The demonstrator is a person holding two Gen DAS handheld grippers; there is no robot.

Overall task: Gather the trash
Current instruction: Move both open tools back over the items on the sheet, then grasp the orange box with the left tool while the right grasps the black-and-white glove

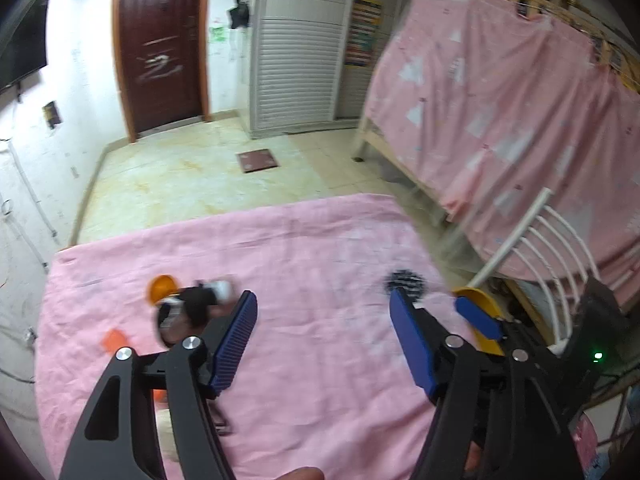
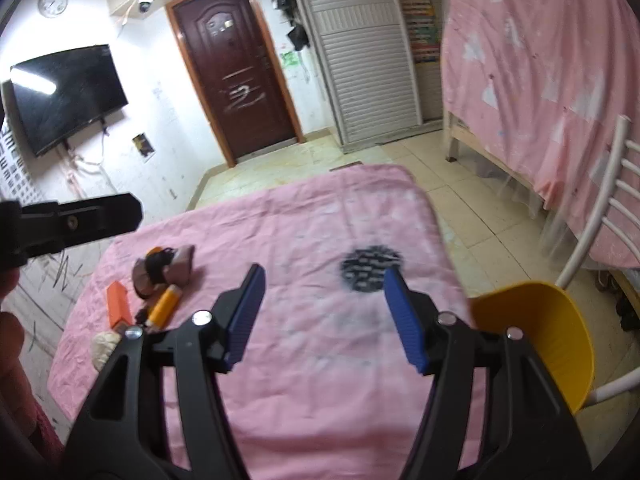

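Observation:
A pile of trash lies at the left of the pink-covered table (image 2: 320, 224): a brown and black crumpled wrapper (image 2: 164, 268), an orange bottle (image 2: 162, 306), a flat orange box (image 2: 119, 304) and a white crumpled wad (image 2: 104, 348). In the left wrist view the wrapper (image 1: 192, 304), an orange lid (image 1: 161, 288) and an orange piece (image 1: 114, 340) show left of my left gripper (image 1: 324, 304), which is open and empty above the table. My right gripper (image 2: 324, 276) is open and empty over the table's middle. A yellow bin (image 2: 536, 336) stands at the table's right edge.
A black printed patch (image 2: 370, 266) marks the cloth. A white chair (image 2: 604, 208) and a bed draped in pink (image 2: 560, 72) stand to the right. A brown door (image 2: 236, 76), a louvred cupboard (image 2: 360, 52) and a wall TV (image 2: 68, 92) are beyond.

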